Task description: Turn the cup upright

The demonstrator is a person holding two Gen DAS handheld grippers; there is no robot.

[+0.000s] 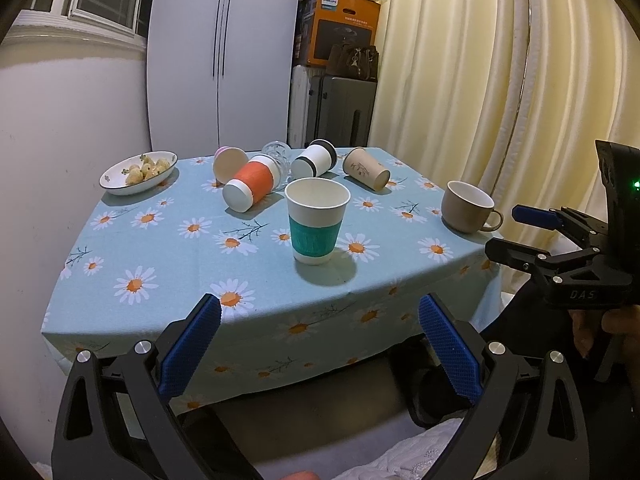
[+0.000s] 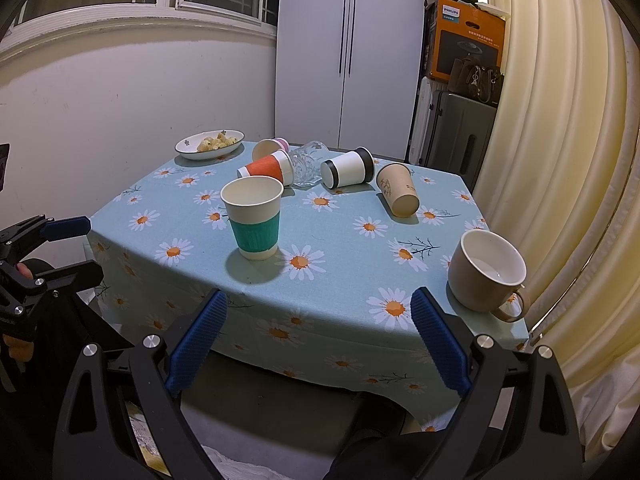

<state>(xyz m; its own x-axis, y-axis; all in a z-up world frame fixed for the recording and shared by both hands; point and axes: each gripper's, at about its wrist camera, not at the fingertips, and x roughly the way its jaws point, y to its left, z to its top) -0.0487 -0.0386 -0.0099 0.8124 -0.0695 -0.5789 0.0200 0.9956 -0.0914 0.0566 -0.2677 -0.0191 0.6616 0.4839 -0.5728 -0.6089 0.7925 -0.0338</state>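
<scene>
A paper cup with a teal sleeve (image 1: 317, 222) (image 2: 253, 218) stands upright near the table's front. Behind it lie several cups on their sides: an orange-sleeved cup (image 1: 252, 184) (image 2: 266, 168), a pink cup (image 1: 229, 162) (image 2: 269, 147), a clear glass (image 1: 278, 156) (image 2: 306, 164), a white cup with black bands (image 1: 314, 159) (image 2: 347, 168) and a tan paper cup (image 1: 366, 169) (image 2: 398, 189). A beige mug (image 1: 468, 207) (image 2: 486, 271) stands upright at the right. My left gripper (image 1: 320, 332) and right gripper (image 2: 318, 330) are open and empty, off the table's front edge.
The table wears a blue daisy cloth (image 1: 160, 248) (image 2: 344, 248). A dish of snacks (image 1: 138, 172) (image 2: 210, 145) sits at the back left. A curtain (image 1: 480, 80) hangs close on the right; a wall is on the left; a white cabinet (image 2: 348, 52) and suitcases stand behind.
</scene>
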